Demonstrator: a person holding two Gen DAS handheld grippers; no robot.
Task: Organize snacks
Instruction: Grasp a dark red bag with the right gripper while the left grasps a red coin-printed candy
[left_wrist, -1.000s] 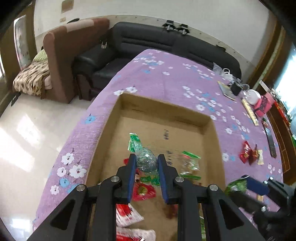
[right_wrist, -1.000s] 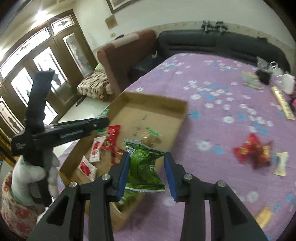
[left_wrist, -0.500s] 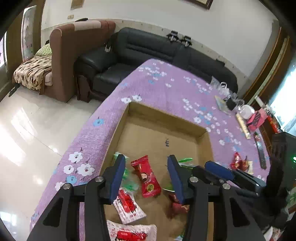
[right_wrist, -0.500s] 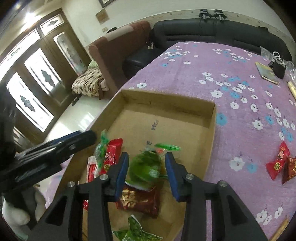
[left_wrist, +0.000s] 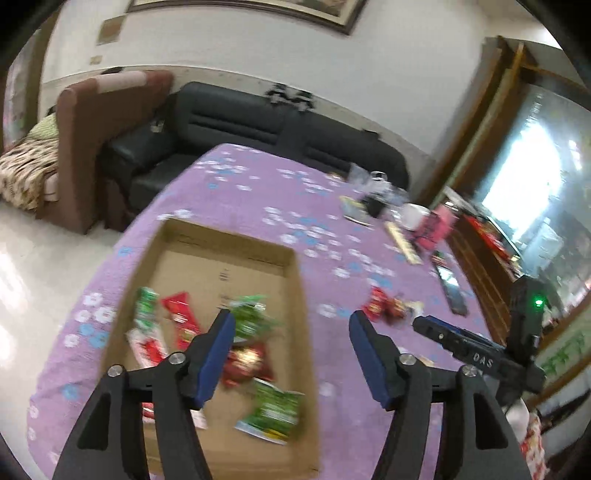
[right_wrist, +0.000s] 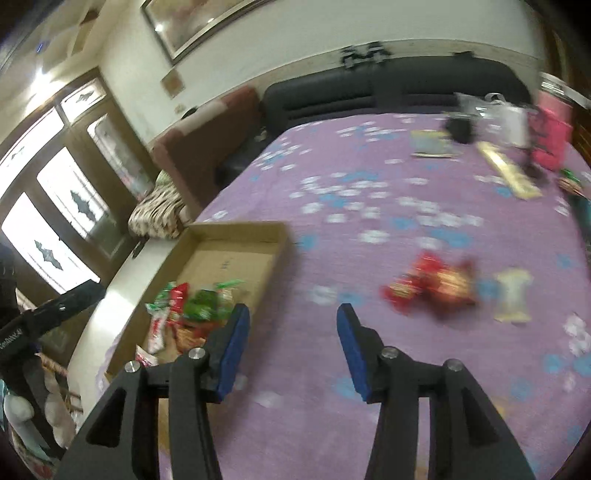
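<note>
A shallow cardboard box (left_wrist: 291, 280) lies on the purple flowered tablecloth (left_wrist: 236, 192) and holds several red and green snack packets (left_wrist: 255, 321). My left gripper (left_wrist: 290, 328) is wide open and empty above the box's right wall. My right gripper (right_wrist: 291, 321) is wide open and empty over bare cloth, right of the box (right_wrist: 273, 254). Red snack packets (right_wrist: 428, 284) and a pale wrapped snack (right_wrist: 513, 295) lie on the cloth ahead of it; the red ones also show in the left wrist view (left_wrist: 384, 306). The right gripper's body (left_wrist: 476, 354) shows at the right there.
A black sofa (left_wrist: 258, 122) and a brown armchair (left_wrist: 99, 122) stand beyond the table. At the far right of the table lie a white bag (right_wrist: 513, 122), a pink item (right_wrist: 550, 129), a yellow box (right_wrist: 506, 170) and a booklet (right_wrist: 428, 147).
Both grippers let their packets drop into the box and opened wide. Both have swung right, away from the box, towards the loose snacks on the cloth.
</note>
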